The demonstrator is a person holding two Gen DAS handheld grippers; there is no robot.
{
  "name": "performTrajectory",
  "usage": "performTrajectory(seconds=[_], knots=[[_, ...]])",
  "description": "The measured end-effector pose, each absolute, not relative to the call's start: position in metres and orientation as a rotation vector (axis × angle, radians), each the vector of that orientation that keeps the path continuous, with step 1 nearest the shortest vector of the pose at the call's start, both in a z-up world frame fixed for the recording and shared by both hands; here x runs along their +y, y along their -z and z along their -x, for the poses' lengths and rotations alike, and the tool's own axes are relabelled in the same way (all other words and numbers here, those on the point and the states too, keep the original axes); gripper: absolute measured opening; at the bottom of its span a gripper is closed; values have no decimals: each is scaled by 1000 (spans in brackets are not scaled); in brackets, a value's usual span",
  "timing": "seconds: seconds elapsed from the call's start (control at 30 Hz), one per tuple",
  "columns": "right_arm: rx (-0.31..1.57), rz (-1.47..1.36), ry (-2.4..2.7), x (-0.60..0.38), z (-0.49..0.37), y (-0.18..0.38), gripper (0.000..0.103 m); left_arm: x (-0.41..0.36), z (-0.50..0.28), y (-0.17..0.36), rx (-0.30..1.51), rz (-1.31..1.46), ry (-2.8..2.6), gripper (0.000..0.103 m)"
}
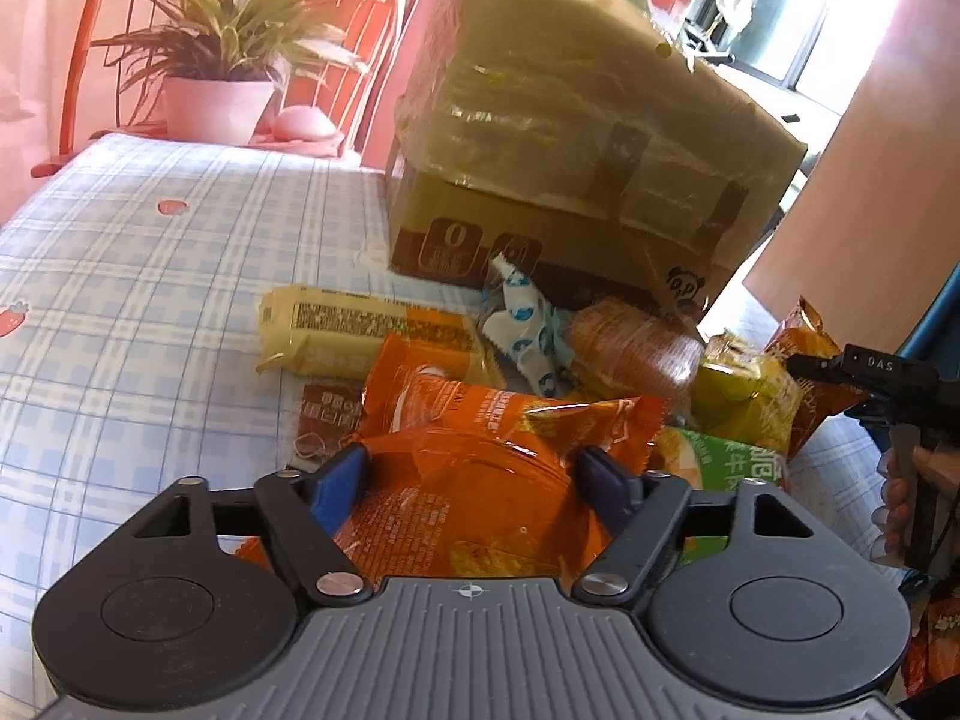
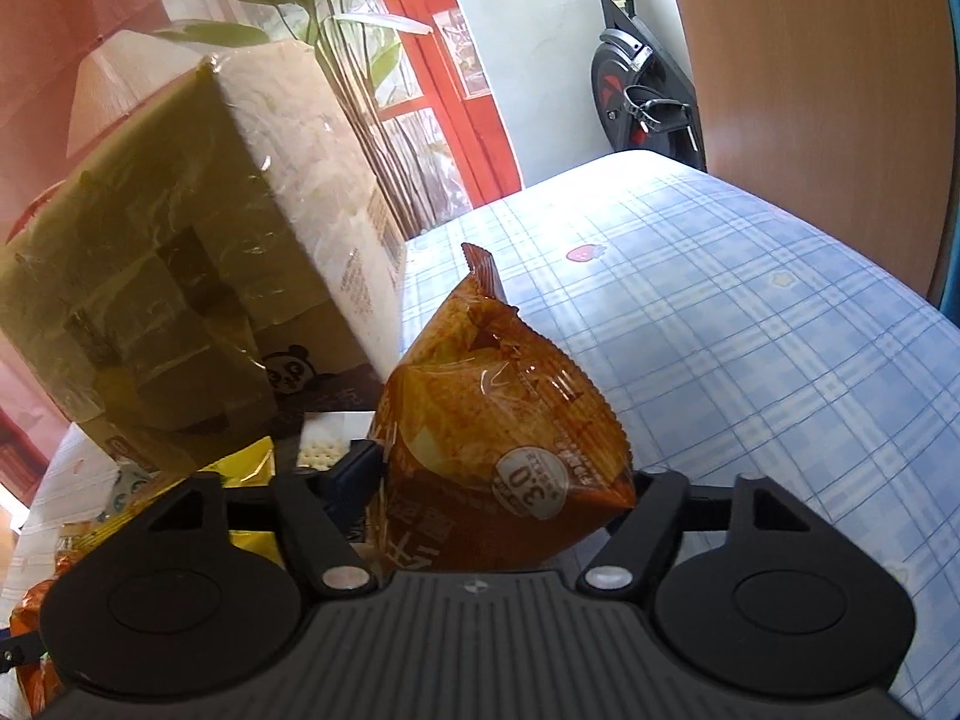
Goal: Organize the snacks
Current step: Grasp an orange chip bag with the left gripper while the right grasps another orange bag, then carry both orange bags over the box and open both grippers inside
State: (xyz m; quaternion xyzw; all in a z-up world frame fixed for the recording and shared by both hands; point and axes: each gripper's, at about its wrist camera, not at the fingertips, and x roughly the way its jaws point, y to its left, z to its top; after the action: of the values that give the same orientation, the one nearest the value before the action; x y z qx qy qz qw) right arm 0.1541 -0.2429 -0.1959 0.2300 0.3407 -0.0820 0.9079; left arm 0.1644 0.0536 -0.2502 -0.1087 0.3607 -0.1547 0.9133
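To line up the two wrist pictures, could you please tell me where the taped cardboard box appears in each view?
Left wrist view: the taped cardboard box stands upper centre-right, behind the snack pile.
Right wrist view: the same box fills the left half, left of the orange packet between the right gripper's jaws.
Shared landmark: the panda sticker low on the box.

the desk wears a light blue and white checked cloth [image 1: 150, 276] printed with small red strawberries. a brown cardboard box wrapped in clear tape [image 1: 576, 180] stands on it at the far side. in front of the box lies a heap of snack packets: a long pale yellow wrapped bar [image 1: 336, 324], a small dark brown packet [image 1: 327, 420], a clear wrapper with blue dots [image 1: 528, 324], a yellow-green packet [image 1: 744, 390] and a green packet [image 1: 720, 462], touching one another.
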Motion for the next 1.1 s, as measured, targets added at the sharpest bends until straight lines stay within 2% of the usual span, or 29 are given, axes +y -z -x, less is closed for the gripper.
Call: performTrajectory(seconds=[0.1, 0.27, 0.67, 1.1], knots=[[686, -453, 154, -239, -152, 190, 61, 59, -163, 247, 730, 252, 320, 73], [646, -416, 139, -232, -151, 178, 59, 68, -158, 236, 693, 288, 293, 67], [555, -331, 130, -224, -149, 148, 59, 80, -155, 199, 566, 345, 285, 66], [475, -240, 137, -221, -141, 131, 59, 85, -158, 183, 514, 383, 284, 67]])
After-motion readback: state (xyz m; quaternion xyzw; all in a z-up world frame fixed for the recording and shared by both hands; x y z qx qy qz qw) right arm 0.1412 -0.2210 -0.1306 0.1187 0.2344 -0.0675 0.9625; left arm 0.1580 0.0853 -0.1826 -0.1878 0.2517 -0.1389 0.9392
